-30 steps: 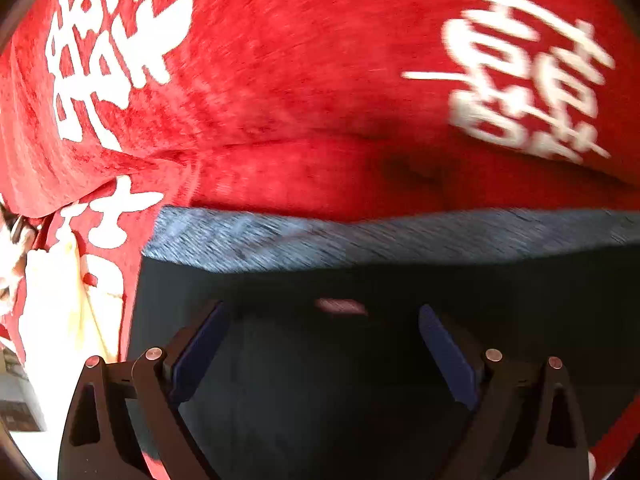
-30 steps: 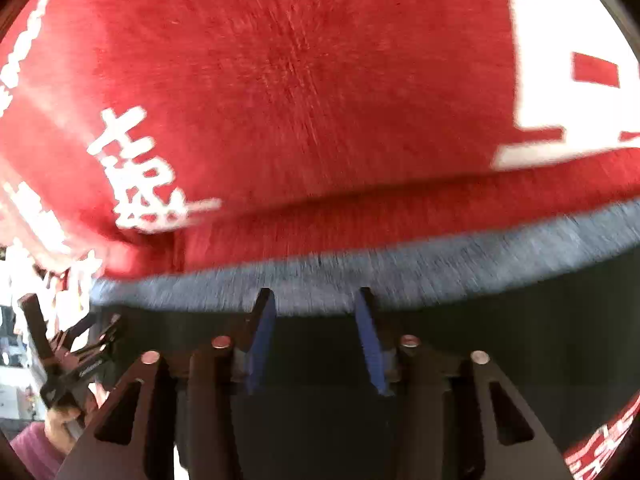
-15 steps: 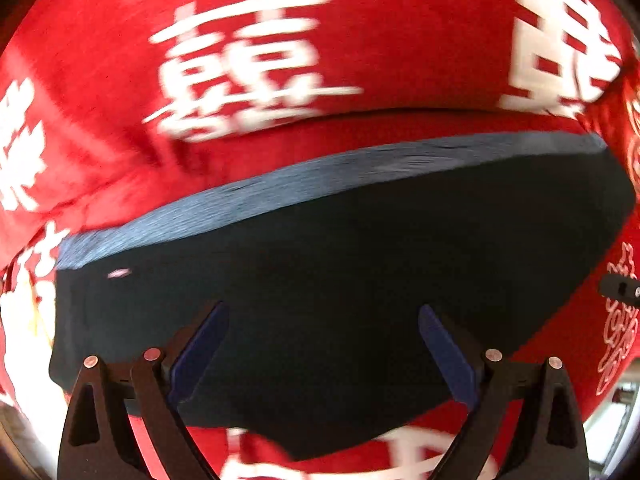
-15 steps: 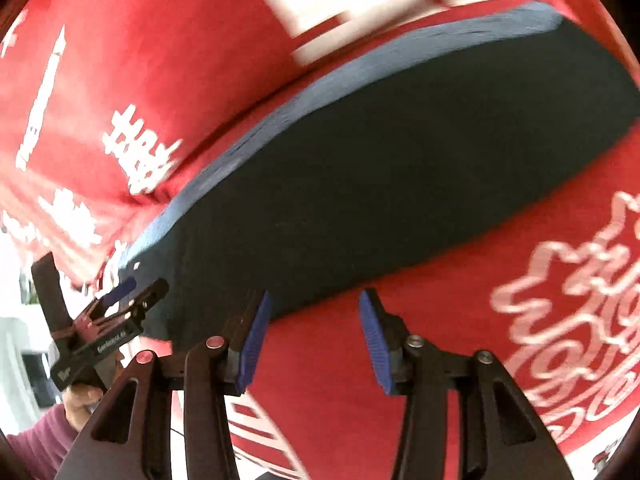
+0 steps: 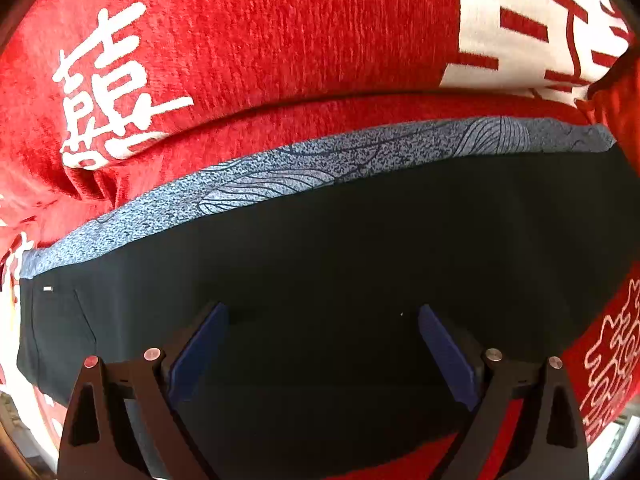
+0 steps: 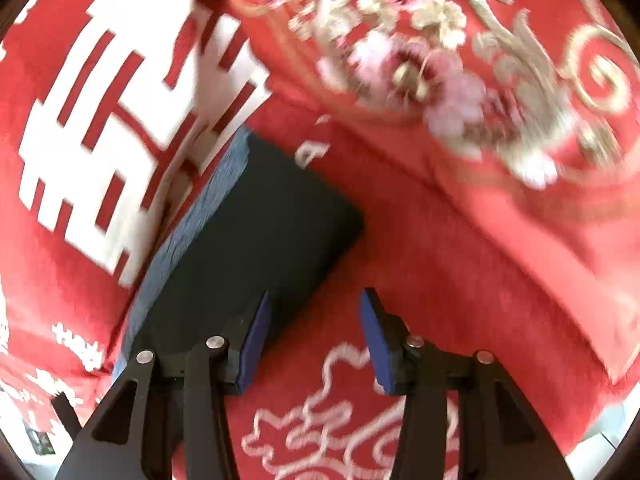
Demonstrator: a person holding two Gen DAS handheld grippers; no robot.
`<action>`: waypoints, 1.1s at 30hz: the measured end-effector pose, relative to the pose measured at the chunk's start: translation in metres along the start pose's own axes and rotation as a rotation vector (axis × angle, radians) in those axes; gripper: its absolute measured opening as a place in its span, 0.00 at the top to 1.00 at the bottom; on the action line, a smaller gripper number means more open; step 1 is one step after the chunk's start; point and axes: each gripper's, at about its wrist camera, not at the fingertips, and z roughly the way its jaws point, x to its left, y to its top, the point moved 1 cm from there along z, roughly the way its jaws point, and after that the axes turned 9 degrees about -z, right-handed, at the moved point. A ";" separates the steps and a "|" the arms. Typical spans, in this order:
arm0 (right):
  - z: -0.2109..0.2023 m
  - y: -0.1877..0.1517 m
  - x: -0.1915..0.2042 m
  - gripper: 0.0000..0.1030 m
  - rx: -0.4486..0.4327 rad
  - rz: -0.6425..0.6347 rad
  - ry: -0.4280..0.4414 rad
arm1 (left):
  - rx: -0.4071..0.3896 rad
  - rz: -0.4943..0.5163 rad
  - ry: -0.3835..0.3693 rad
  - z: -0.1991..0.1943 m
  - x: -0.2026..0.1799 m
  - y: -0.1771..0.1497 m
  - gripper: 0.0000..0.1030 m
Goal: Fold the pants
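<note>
Both tongs slid sideways; pants (image 5: 320, 280) now compact. Left tongs (image 5: 322, 320) wide open, empty; right tongs (image 6: 314, 312) half-open, empty. Next: grab end squarely, fold over, keep grey band (image 5: 280, 172) aligned on red blanket (image 5: 280, 40).

Motion-blurred in the right wrist view: floral embroidery (image 6: 440, 60) on the red bedspread (image 6: 460, 248). Cut off by the left view's lower edge: black pants (image 5: 340, 248). Unreadable: tiny white tag (image 5: 47, 289).

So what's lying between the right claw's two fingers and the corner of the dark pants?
Nothing but bare red blanket. The right wrist view shows the open right claw beside the pants, with no other object between.
</note>
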 end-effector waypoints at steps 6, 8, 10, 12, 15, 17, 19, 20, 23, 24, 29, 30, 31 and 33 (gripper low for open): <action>-0.014 0.026 0.011 0.90 -0.076 -0.114 0.059 | -0.010 0.013 0.027 -0.003 -0.002 -0.001 0.06; -0.019 0.029 0.025 0.90 -0.096 -0.219 0.051 | -0.022 0.022 0.044 -0.002 -0.001 -0.003 0.06; -0.012 0.032 0.018 0.90 -0.062 -0.221 0.034 | -0.026 0.022 0.053 -0.001 -0.003 -0.004 0.06; 0.005 0.029 -0.002 0.89 0.002 -0.160 0.036 | -0.025 0.017 0.057 -0.001 -0.008 -0.006 0.06; 0.008 0.020 -0.020 0.90 0.003 -0.118 0.088 | -0.026 0.019 0.058 -0.004 -0.010 -0.009 0.06; 0.004 0.016 -0.015 0.85 0.010 -0.146 0.060 | -0.030 0.030 0.058 -0.005 -0.012 -0.010 0.06; 0.001 0.011 -0.011 0.70 0.038 -0.160 0.015 | -0.028 0.029 0.058 -0.006 -0.012 -0.011 0.06; 0.001 0.009 -0.012 0.65 0.048 -0.153 0.001 | -0.024 0.025 0.057 -0.004 -0.010 -0.010 0.05; -0.006 -0.002 -0.018 0.65 0.064 -0.107 0.027 | -0.010 0.014 0.060 -0.003 -0.009 -0.007 0.06; -0.009 -0.007 -0.019 0.65 0.072 -0.096 0.038 | -0.005 0.013 0.065 -0.004 -0.010 -0.006 0.06; -0.028 -0.019 0.004 0.65 0.028 -0.161 0.073 | -0.027 -0.001 0.028 -0.021 -0.019 0.007 0.06; -0.028 -0.017 0.017 0.65 0.009 -0.199 0.091 | -0.049 -0.009 0.014 -0.025 -0.023 0.013 0.06; -0.027 -0.013 0.029 0.65 0.000 -0.235 0.103 | -0.062 -0.012 0.007 -0.027 -0.026 0.019 0.06; -0.013 -0.003 0.057 0.65 0.004 -0.299 0.143 | -0.092 -0.027 0.004 -0.028 -0.036 0.036 0.06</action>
